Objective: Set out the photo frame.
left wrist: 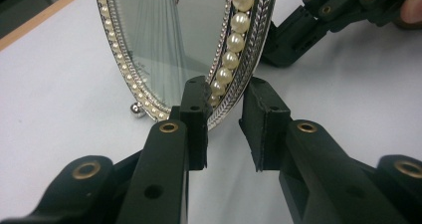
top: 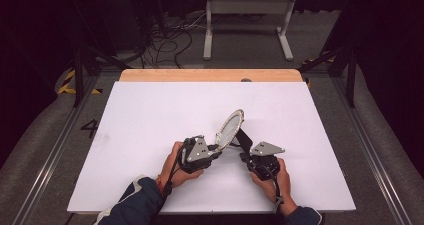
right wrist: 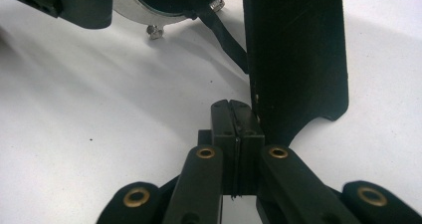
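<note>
An oval mirror with a silver frame edged in pearl beads point(top: 230, 128) stands tilted on a white table point(top: 150, 115), slightly right of the middle and closer to the near edge than to the far one. Small silver ball feet point(left wrist: 135, 110) at its lower rim touch the tabletop. A flat black stand panel point(right wrist: 298, 55) reaches back from the mirror toward the right edge.

The left gripper point(left wrist: 225, 122), held in the person's left hand point(top: 176, 161), meets the mirror at its lower rim. Its jaws are apart with the beaded frame between them: one jaw lies against the glass side, the other stands clear on the outer side with a gap showing, so it is not clamped.

The right gripper point(right wrist: 233, 122), in the right hand point(top: 276, 177), sits just right of the mirror, its jaws pressed together with no gap. Its tips lie beside the lower edge of the black stand panel; it appears to touch that edge, though the angle leaves this unsure.

Both hands work near the near edge. The table is bare white toward the far edge, the left edge and the right edge, leaving wide room on all three sides. A strip of pale wood point(top: 210, 75) runs along the far edge.
</note>
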Action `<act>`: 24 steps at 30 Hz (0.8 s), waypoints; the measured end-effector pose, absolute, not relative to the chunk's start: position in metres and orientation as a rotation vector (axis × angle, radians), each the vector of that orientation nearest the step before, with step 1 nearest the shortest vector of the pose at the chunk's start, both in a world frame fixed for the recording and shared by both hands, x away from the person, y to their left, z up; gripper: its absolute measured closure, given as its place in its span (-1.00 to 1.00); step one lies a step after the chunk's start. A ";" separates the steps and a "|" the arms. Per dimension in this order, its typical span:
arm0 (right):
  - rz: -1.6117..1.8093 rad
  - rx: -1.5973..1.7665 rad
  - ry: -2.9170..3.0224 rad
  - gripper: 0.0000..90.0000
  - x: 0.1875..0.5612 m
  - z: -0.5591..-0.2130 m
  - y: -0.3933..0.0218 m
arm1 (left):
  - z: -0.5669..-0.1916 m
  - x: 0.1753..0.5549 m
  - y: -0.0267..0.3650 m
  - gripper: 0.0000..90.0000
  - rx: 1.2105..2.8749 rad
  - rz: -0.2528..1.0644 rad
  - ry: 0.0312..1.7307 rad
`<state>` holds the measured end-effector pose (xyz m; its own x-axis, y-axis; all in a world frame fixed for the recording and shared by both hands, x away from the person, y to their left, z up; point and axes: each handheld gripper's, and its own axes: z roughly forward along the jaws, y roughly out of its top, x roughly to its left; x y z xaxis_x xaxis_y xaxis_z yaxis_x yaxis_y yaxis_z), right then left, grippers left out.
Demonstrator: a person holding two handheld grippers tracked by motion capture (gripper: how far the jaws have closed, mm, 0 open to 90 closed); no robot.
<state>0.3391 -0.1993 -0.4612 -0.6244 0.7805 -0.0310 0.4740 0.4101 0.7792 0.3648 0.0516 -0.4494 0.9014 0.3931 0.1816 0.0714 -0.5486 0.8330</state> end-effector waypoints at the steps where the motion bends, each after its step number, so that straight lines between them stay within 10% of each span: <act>1: 1.086 1.079 2.289 1.00 0.340 -0.461 -0.200 | -0.449 0.365 0.052 0.63 2.126 0.435 0.332; 24: 1.062 1.097 2.291 1.00 0.363 -0.460 -0.217 | -0.436 0.352 0.088 0.44 2.154 0.417 0.346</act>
<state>0.3633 -0.2167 -0.4603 -0.6200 0.7844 -0.0193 0.4924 0.4081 0.7687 0.3522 0.0878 -0.4361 0.9045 0.3920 0.1682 0.0933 -0.5666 0.8187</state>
